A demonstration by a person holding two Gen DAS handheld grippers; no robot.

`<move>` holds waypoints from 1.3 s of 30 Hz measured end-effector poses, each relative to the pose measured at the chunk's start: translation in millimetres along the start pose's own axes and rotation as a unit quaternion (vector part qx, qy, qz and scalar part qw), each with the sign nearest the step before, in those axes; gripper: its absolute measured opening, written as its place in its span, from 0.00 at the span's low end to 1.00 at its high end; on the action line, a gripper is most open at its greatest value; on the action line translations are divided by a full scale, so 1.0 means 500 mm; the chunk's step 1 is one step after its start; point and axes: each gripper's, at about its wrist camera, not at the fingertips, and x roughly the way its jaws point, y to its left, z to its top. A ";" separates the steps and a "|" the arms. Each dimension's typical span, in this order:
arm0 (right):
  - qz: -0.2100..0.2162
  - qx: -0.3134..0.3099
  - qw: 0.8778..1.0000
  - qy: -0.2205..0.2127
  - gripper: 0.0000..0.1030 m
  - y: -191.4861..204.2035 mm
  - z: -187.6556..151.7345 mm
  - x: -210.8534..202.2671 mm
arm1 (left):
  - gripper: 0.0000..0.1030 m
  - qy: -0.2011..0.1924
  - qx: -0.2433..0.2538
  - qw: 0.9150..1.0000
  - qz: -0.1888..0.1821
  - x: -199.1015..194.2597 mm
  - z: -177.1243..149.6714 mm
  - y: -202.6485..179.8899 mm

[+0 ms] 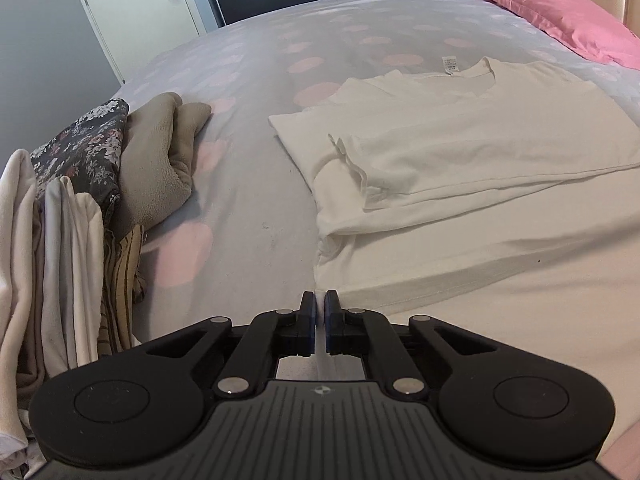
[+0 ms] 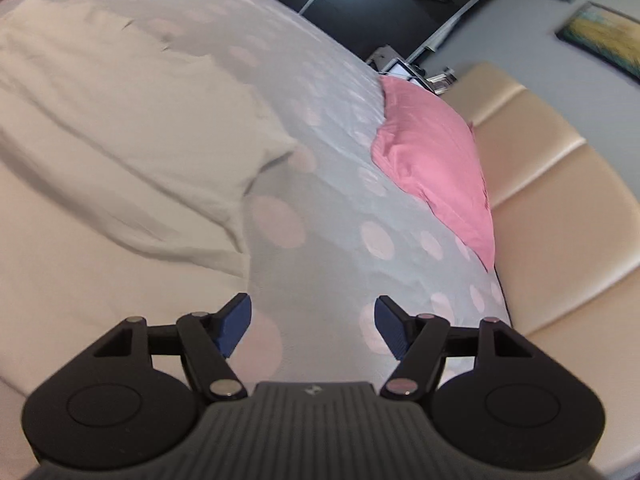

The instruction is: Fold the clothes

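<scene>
White T-shirt [image 1: 460,152] lies half-folded on the bed [image 1: 248,128], toward its pillow end. Only the left wrist view shows the clothes pile [image 1: 80,184] at the bed's left edge; only the right shows the cream headboard [image 2: 560,208] beside the pink pillow [image 2: 432,168]. Left tongs [image 1: 320,304], angled downward, pinch the shirt's hem; right tongs [image 2: 313,320] are spread over bare bedding.
</scene>
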 end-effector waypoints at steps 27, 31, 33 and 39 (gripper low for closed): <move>0.221 0.199 0.954 0.044 0.04 -0.057 0.034 0.196 | 0.04 0.003 -0.065 0.997 -0.038 0.005 0.003 0.026; 0.200 0.203 0.958 0.021 0.03 -0.074 0.036 0.150 | 0.03 -0.022 -0.081 0.996 -0.043 -0.032 0.004 0.039; 0.187 0.203 0.961 0.006 0.03 -0.083 0.035 0.123 | 0.02 -0.038 -0.088 0.994 -0.044 -0.055 0.004 0.045; 0.155 0.217 0.963 -0.042 0.03 -0.119 0.039 0.044 | 0.02 -0.088 -0.108 0.989 -0.044 -0.127 0.019 0.062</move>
